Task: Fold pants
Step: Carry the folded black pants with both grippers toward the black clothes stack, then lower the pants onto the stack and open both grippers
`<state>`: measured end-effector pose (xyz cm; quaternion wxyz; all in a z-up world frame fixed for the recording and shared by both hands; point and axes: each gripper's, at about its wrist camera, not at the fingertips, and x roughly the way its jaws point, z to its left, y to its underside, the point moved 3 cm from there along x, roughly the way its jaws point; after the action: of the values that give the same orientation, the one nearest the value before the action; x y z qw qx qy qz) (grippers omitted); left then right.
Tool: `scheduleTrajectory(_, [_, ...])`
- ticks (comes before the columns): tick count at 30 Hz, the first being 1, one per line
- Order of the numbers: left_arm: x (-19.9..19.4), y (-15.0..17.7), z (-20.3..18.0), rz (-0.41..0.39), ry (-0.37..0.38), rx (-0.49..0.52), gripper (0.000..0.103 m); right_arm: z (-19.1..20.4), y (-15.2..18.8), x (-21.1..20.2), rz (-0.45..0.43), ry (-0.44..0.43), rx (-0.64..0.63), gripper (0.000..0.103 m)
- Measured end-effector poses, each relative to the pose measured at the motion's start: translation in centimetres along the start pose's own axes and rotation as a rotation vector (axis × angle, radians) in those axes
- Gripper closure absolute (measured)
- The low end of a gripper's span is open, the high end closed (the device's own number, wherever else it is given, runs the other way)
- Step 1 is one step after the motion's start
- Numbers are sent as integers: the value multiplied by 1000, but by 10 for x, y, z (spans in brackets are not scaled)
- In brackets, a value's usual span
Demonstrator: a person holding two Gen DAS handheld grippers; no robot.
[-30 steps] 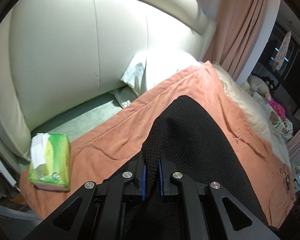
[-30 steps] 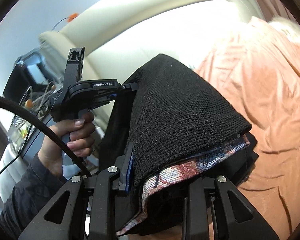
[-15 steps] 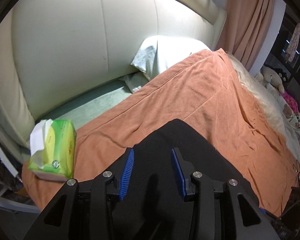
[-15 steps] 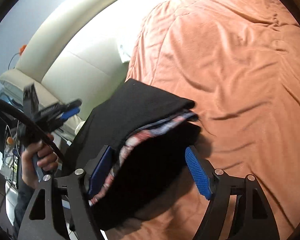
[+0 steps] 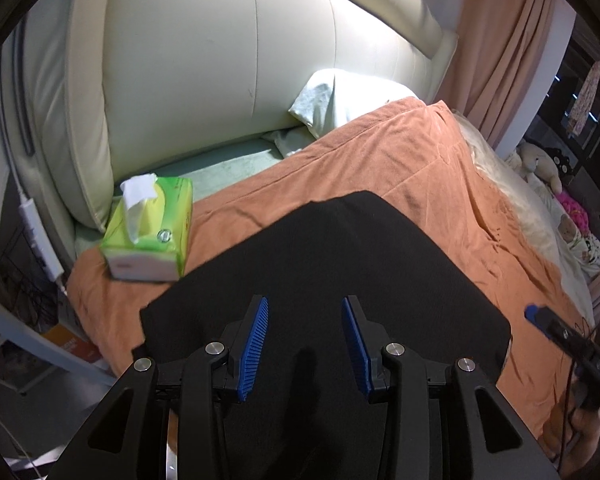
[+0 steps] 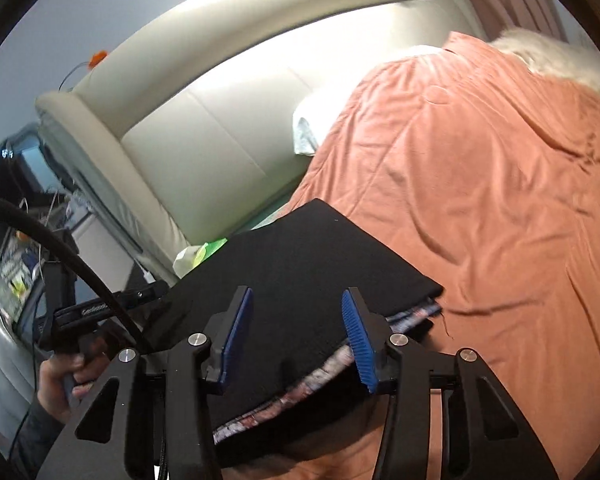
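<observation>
Released pants (image 5: 340, 264) lie folded flat on bedspread (image 5: 420, 168).

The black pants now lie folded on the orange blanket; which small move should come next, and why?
Probably draw both tongs back. The folded black pants lie flat on the orange blanket; the left tongs stand open, the right tongs are closing, gripping nothing.

Tissue pack (image 6: 196, 254) mostly behind pants (image 6: 300, 280)
</observation>
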<state>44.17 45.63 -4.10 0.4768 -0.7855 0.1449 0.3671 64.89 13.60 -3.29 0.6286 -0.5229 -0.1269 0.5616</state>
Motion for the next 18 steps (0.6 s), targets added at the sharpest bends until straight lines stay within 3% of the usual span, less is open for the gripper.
scheduleTrajectory(8, [-9, 44, 9, 2, 1, -26, 62, 6, 5, 43, 47, 28, -88, 58])
scheduleTrajectory(12, [5, 60, 4, 44, 29, -10, 60, -2, 16, 55, 76, 57, -119, 59])
scheduleTrajectory(14, [13, 63, 3, 54, 6, -1, 60, -8, 22, 61, 93, 106, -130, 62])
scheduleTrajectory(18, [12, 66, 1, 50, -18, 5, 60, -11, 30, 59, 130, 118, -120, 62])
